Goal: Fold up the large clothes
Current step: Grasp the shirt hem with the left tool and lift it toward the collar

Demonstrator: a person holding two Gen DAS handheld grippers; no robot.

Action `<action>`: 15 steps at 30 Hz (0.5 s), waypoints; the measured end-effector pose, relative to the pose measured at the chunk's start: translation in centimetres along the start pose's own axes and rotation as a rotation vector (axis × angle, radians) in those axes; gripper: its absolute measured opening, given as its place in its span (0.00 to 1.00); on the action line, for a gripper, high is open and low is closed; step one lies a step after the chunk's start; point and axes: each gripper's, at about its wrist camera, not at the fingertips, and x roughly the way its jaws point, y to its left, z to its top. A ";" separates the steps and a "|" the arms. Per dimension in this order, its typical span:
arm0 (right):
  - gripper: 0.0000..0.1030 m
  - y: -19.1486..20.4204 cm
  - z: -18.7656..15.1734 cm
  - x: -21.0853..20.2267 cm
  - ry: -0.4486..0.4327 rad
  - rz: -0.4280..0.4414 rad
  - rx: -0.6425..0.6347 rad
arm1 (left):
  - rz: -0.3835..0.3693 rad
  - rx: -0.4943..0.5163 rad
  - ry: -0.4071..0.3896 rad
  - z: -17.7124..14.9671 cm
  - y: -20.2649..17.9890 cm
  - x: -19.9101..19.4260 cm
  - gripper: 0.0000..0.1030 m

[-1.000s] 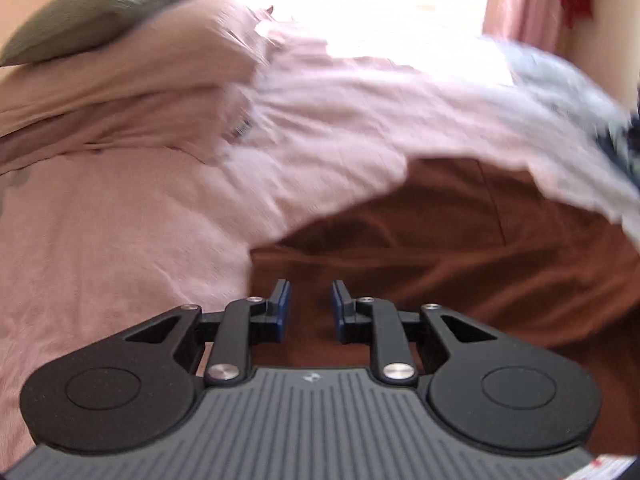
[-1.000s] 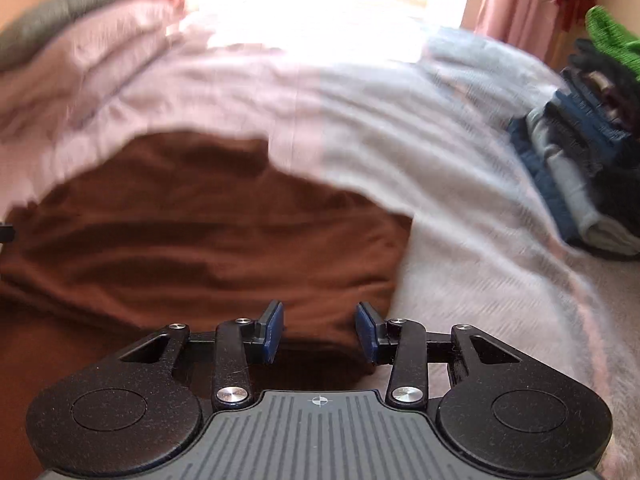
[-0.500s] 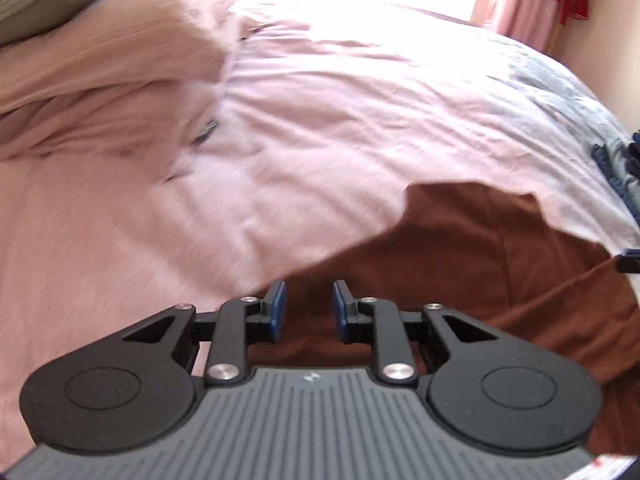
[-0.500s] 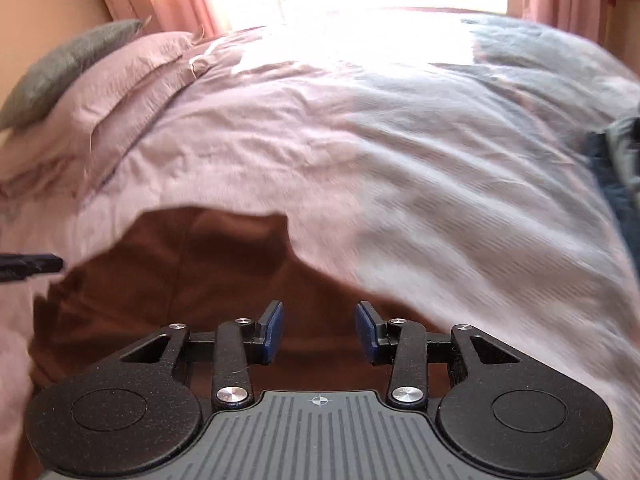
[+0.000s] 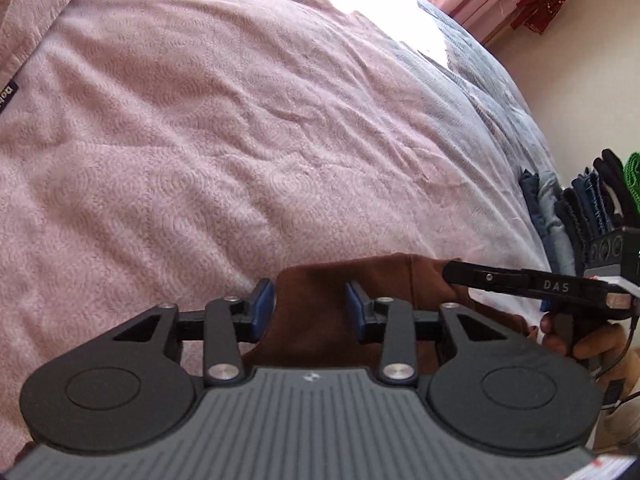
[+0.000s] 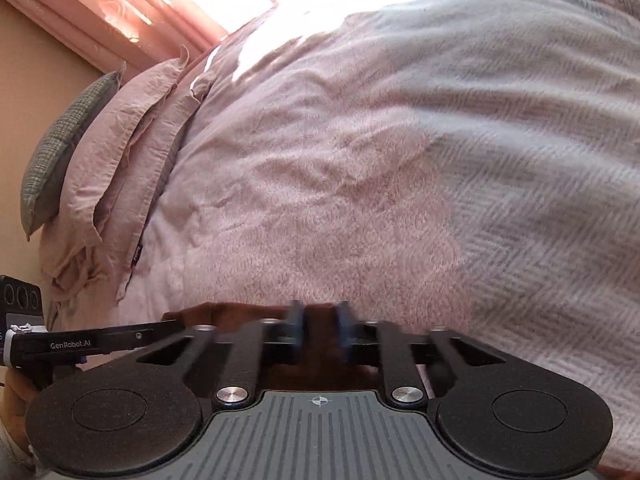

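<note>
A brown garment [image 5: 384,280] lies bunched on the pink bedspread [image 5: 240,140], close under both grippers. My left gripper [image 5: 308,308] is open, its blue pads [image 5: 262,306] wide apart with the brown cloth showing between them. In the right wrist view the right gripper [image 6: 320,328] has its blurred fingers drawn close on a fold of the brown garment [image 6: 224,314]. The right gripper [image 5: 452,272] comes in from the right in the left wrist view, its tip over the cloth. Most of the garment is hidden under the gripper bodies.
A stack of folded dark and blue clothes [image 5: 580,208] sits at the bed's right edge. A grey-blue blanket [image 6: 540,160] covers the right half of the bed. Pink pillows [image 6: 120,152] and a grey pillow [image 6: 60,144] lie at the head. A hand [image 5: 592,344] holds the right gripper.
Both grippers have dropped low over the near edge of the brown garment and come close together. The left fingers have spread wider. The right fingers have drawn in on the cloth.
</note>
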 end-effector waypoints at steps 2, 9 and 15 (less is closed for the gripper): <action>0.04 0.8 -0.5 -1.1 -0.048 0.013 -0.056 | -0.014 0.025 -0.026 -0.1 -0.2 -0.3 0.06; 0.04 6.0 -6.0 -6.5 -0.233 -0.029 -0.404 | 0.017 0.341 -0.262 -4.8 -3.9 -5.2 0.05; 0.33 6.9 -13.6 -8.0 0.032 -0.131 -0.482 | 0.069 0.600 -0.163 -14.3 -6.1 -7.5 0.12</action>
